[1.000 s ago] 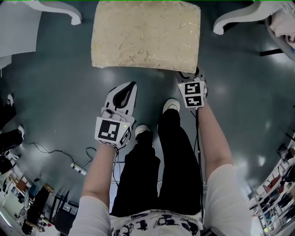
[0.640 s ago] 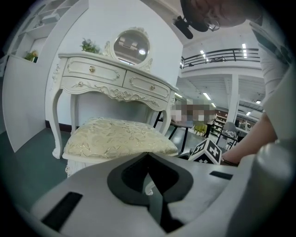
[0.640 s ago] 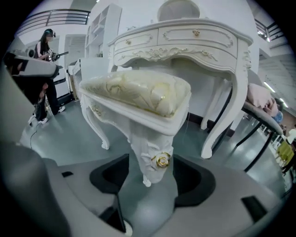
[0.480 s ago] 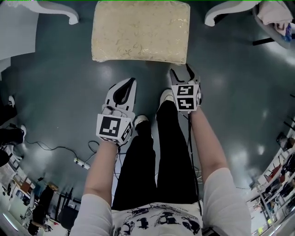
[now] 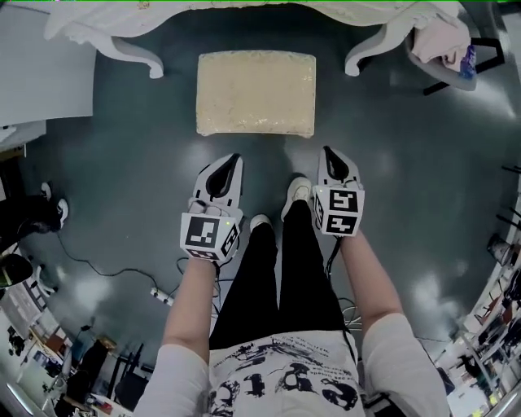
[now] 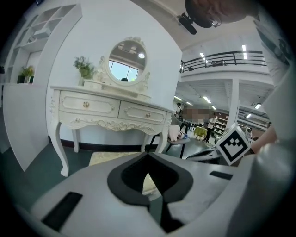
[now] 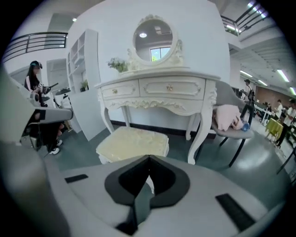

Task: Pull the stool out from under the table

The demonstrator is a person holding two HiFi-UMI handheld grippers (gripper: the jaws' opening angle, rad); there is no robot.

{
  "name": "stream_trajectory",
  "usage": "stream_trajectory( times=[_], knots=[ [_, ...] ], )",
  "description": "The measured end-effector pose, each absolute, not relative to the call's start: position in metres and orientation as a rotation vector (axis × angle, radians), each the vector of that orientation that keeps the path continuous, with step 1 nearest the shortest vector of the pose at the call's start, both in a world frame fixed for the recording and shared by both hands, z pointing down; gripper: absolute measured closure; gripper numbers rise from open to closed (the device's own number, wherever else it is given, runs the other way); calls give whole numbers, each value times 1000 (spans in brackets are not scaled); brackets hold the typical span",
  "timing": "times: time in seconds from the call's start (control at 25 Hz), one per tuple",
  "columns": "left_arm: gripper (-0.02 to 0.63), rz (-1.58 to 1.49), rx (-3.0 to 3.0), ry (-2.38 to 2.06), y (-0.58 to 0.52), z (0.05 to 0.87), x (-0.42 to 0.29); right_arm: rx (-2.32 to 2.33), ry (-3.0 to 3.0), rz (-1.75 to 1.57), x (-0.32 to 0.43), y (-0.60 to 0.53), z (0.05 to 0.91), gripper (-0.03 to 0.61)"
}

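Right hand-held gripper (image 5: 334,155) quit the stool (image 5: 256,92), shut, empty | left hand-held gripper (image 5: 229,162) likewise shut, empty | best withdrawn without nudging it.

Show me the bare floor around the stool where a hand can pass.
Widest: the floor between the stool and the person's shoes. Bare strips also flank it, inside the table's left leg and right leg. Crowded: the gap behind it under the table, and the cable at lower left.
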State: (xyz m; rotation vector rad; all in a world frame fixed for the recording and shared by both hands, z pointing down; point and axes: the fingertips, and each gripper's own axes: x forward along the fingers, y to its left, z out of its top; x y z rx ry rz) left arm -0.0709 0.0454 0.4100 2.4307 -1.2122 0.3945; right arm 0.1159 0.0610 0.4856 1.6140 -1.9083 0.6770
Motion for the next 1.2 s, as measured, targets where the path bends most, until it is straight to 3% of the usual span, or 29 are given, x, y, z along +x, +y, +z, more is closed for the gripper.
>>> stream_trajectory(
  times=[0.4,0.68,0.92,1.2],
  knots=[
    [597,235,2587,-1306,24,198,-87,1804,-2138,311,108,38,217,561],
    [598,149,2699,-1371,51,80,-106,1886,-2273,175,78,61,79,563],
    [597,-3,2782,-1434,63,-3,-120,1945,-2371,56,65,84,1,563],
    [597,-59,2795,-1458,91,-30,-130,1967,-2386,44,66,114,-11,563]
  ],
)
